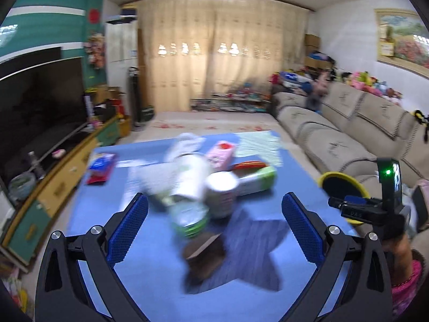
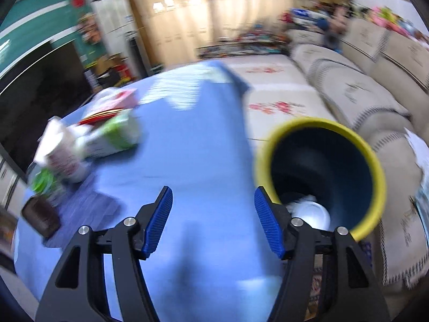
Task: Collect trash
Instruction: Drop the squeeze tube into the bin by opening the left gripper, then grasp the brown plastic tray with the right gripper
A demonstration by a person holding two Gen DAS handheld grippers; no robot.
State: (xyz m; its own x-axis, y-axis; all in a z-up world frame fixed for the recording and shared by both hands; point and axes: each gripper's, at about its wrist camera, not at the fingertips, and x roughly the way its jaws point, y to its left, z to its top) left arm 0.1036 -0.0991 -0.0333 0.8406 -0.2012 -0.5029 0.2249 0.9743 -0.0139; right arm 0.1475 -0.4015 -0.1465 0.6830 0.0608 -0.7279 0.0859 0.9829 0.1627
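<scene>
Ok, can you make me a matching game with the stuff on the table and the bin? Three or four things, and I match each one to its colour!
Things:
1. table cover
2. bin rim
3. small box at the back of the pile
4. pads of the left hand-held gripper

Colours:
A. yellow
B. pink
C. dark blue
D. light blue

Pairs: 1-D, 2-A, 3-B, 4-C

Home living room: sofa [image 1: 335,134], television [image 1: 40,107], curtains [image 1: 214,53].
</scene>
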